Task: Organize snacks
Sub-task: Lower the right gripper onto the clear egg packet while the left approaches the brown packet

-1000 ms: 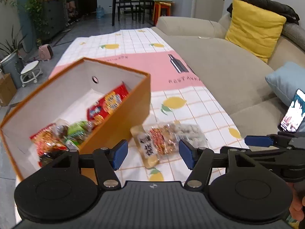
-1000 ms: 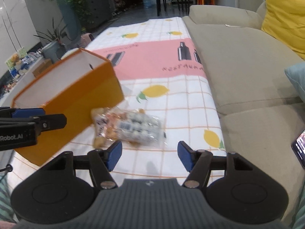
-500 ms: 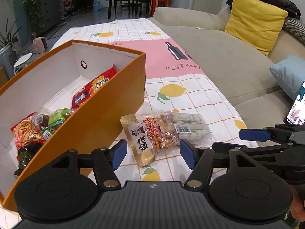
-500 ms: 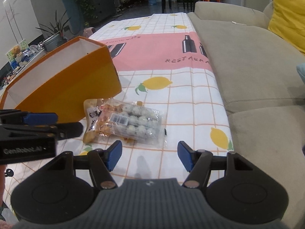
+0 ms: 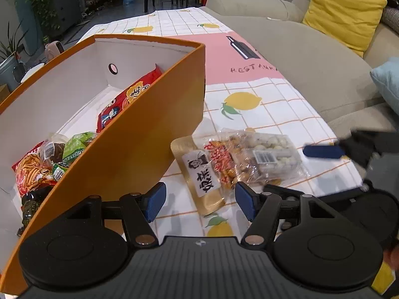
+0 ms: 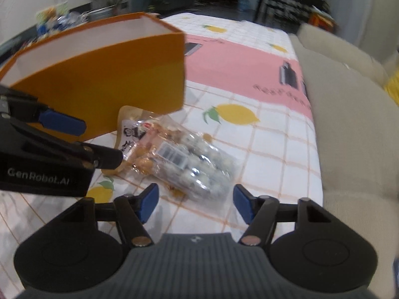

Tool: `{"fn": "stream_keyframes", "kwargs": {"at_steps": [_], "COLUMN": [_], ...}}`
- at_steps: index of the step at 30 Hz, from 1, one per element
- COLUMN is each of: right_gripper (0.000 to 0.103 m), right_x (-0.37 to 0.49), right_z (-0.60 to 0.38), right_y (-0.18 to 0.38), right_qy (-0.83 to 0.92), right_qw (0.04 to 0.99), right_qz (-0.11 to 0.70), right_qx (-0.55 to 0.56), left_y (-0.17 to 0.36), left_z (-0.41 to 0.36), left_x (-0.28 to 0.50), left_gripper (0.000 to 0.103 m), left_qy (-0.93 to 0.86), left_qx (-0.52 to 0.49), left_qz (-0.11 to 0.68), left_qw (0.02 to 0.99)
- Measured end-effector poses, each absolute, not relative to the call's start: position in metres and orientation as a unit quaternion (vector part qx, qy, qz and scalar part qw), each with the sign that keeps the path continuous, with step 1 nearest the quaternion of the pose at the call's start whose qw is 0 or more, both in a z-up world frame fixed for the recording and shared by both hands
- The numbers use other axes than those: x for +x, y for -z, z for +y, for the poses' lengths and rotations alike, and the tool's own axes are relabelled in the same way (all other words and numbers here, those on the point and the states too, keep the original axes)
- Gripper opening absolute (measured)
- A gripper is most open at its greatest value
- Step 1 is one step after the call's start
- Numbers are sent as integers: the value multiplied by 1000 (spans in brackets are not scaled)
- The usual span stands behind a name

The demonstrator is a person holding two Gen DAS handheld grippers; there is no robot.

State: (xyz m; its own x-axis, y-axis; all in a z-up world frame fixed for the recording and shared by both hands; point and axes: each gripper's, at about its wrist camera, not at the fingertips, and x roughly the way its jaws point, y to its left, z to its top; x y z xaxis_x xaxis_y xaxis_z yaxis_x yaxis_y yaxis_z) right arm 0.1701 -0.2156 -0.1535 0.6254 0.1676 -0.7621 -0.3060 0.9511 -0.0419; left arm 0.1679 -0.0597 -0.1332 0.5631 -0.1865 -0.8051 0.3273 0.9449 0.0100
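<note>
Right gripper (image 6: 194, 205): jaws opening, empty, clear snack bag (image 6: 192, 167) just ahead. Risk: overlapping gold pouch (image 5: 202, 174) dragged along. Left gripper (image 5: 198, 203): wide, empty.

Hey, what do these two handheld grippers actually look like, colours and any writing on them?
Both are matte black. The left gripper and the right gripper each have two blue finger pads, black linkage arms with silver pivot pins, two round discs and a ribbed grey centre plate. White "GenRobot.AI" lettering marks the left one's side.

A lemon-print cloth (image 5: 261, 114) covers the desk. Beside it runs a beige sofa (image 5: 311, 57) with a yellow cushion (image 5: 341, 12); potted plants (image 5: 42, 2) stand far off.
</note>
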Motion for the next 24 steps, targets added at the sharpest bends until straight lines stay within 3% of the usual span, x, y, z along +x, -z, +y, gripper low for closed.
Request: {"fn": "stream_keyframes", "kwargs": {"at_steps": [6,11,24], "right_gripper": [81,78,28], "right_x": [188,191,173], "right_z": [-200,-196,-206], "right_y": [160,161,144], "right_qy": [-190,-204,-190], "right_qw": [891,889,893], "right_qz": [388,377,379], "right_qx": [-141,-160,-150], "left_y": [135,137,134], "left_z": [-54,-54,-53], "left_x": [170,171,169], "left_gripper": [74,74,74], "left_qy": [144,148,154], "left_qx": [75,70,73], "left_qz": [453,456,454], "left_qw": [876,875,874]}}
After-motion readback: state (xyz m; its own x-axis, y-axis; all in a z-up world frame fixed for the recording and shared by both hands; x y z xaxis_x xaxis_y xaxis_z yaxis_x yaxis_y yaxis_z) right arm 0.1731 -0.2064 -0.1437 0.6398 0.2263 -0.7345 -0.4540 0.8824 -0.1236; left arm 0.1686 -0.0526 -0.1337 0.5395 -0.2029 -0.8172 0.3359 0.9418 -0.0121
